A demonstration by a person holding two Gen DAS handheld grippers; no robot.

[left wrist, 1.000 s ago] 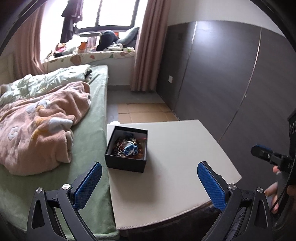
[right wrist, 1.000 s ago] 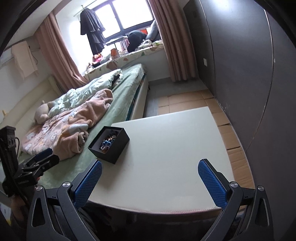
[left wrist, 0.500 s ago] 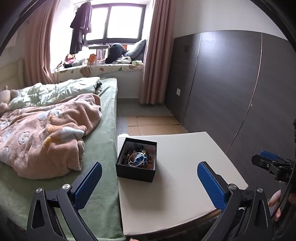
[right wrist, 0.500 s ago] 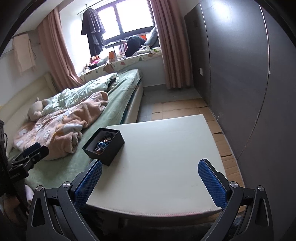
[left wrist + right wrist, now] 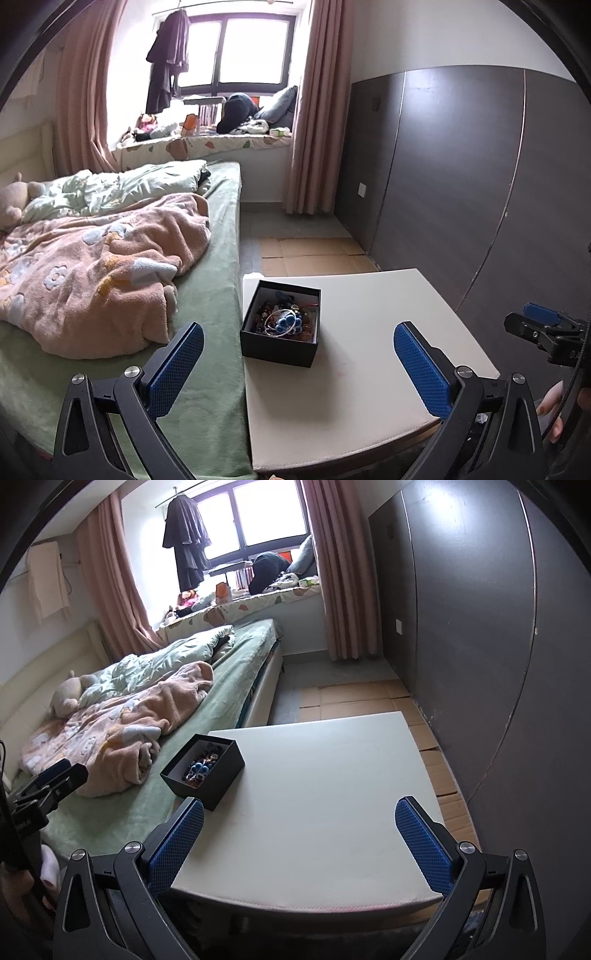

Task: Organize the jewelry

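On the white table (image 5: pixel 369 369), near its left edge by the bed (image 5: pixel 207 332), an open black box (image 5: pixel 280 325) is seen, filled w/ tangled jewelry (image 5: pixel 284 323): beads, a silver bangle, a blue beaded piece. Left gripper (image 5: pixel 299 367) is held spread wide above the table's near side, nothing between its blue pads (image 5: pixel 177 365); the box sits just ahead, untouched. Right gripper (image 5: pixel 299 845) is likewise held wide apart & empty, over the table's near edge, w/ the box ahead-left of it. A pink flowered blanket (image 5: pixel 92 277) is bunched on the bed.
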